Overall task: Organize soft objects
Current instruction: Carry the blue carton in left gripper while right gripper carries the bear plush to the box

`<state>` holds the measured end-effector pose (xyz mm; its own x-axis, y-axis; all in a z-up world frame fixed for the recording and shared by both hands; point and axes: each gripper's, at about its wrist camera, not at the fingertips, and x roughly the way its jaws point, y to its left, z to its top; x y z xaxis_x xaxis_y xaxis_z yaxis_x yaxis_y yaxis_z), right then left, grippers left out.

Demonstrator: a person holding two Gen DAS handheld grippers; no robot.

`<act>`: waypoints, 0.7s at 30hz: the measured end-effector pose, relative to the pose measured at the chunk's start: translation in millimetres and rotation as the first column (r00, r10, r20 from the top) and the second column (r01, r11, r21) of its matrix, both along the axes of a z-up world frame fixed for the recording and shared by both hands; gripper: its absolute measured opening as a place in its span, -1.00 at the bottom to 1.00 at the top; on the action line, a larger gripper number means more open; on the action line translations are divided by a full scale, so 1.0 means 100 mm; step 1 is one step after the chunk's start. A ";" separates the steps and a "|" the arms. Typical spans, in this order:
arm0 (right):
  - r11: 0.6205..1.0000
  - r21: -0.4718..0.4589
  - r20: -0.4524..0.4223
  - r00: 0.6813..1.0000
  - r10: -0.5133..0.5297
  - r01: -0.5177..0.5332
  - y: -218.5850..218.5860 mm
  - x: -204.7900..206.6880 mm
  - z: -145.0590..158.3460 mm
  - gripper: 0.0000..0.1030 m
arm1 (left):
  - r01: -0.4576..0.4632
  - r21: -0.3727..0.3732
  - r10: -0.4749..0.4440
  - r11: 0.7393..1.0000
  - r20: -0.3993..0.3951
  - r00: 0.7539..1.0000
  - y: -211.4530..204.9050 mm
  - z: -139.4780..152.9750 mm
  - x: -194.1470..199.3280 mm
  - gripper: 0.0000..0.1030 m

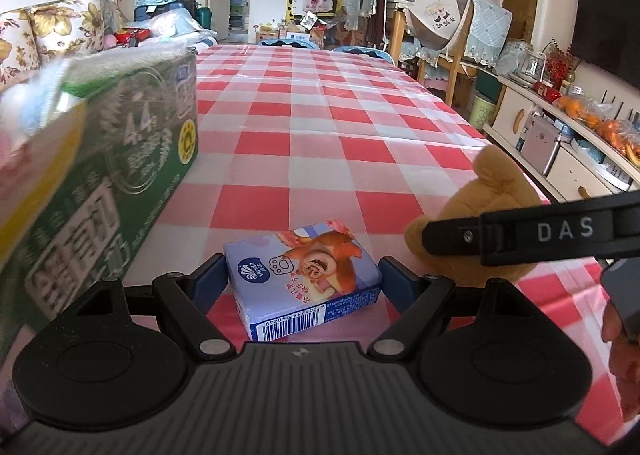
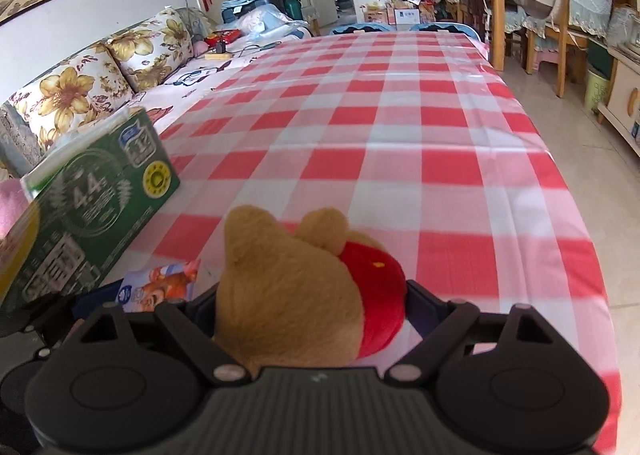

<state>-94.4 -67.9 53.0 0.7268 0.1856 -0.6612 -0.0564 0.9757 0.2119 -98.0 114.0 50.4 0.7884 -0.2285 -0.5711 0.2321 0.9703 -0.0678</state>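
A blue tissue pack [image 1: 304,275] with a cartoon bear print lies on the red-and-white checked table [image 1: 320,127]. My left gripper [image 1: 304,279] has one jaw at each side of the pack and looks shut on it. A brown plush bear in a red shirt [image 2: 296,287] sits between the jaws of my right gripper [image 2: 312,307], which looks shut on it. The bear also shows in the left wrist view [image 1: 480,223], with the right gripper's finger [image 1: 520,233] across it. The tissue pack shows in the right wrist view [image 2: 160,285], left of the bear.
A green carton box [image 1: 100,183] stands at the left of the table, holding soft items; it also shows in the right wrist view [image 2: 88,207]. A floral sofa [image 2: 100,83] is beyond it. Chairs and a cabinet [image 1: 560,135] line the right side.
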 end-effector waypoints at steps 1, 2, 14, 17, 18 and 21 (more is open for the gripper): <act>1.000 0.004 -0.003 1.000 -0.004 0.004 0.01 -0.05 0.01 0.71 | 0.002 0.000 -0.002 1.000 0.007 1.000 0.02 0.01 -0.03 0.97; 1.000 0.010 -0.007 1.000 -0.009 0.009 0.02 -0.11 0.02 0.71 | 0.003 -0.003 -0.003 1.000 0.012 1.000 0.04 0.03 -0.07 0.97; 0.977 0.152 0.066 0.985 -0.162 0.150 0.06 -0.94 0.30 0.70 | -0.002 0.003 0.002 1.000 0.069 0.998 0.33 0.30 -0.57 0.97; 0.968 0.181 0.092 0.977 -0.191 0.172 0.11 -1.17 0.39 0.70 | 0.007 0.001 -0.007 1.000 0.086 0.996 0.40 0.38 -0.71 0.97; 0.968 0.181 0.100 0.976 -0.194 0.174 0.14 -1.26 0.41 0.70 | 0.012 0.004 -0.013 1.000 0.095 0.995 0.42 0.41 -0.77 0.97; 0.971 0.167 0.114 0.975 -0.193 0.173 0.24 -1.45 0.48 0.70 | 0.029 0.007 -0.030 1.000 0.119 0.992 0.48 0.49 -0.95 0.98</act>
<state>-239.9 -43.7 101.1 0.8347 0.1347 -0.5340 0.0833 0.9275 0.3643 -192.8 162.2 99.8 0.8440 -0.2502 -0.4744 0.2670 0.9631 -0.0330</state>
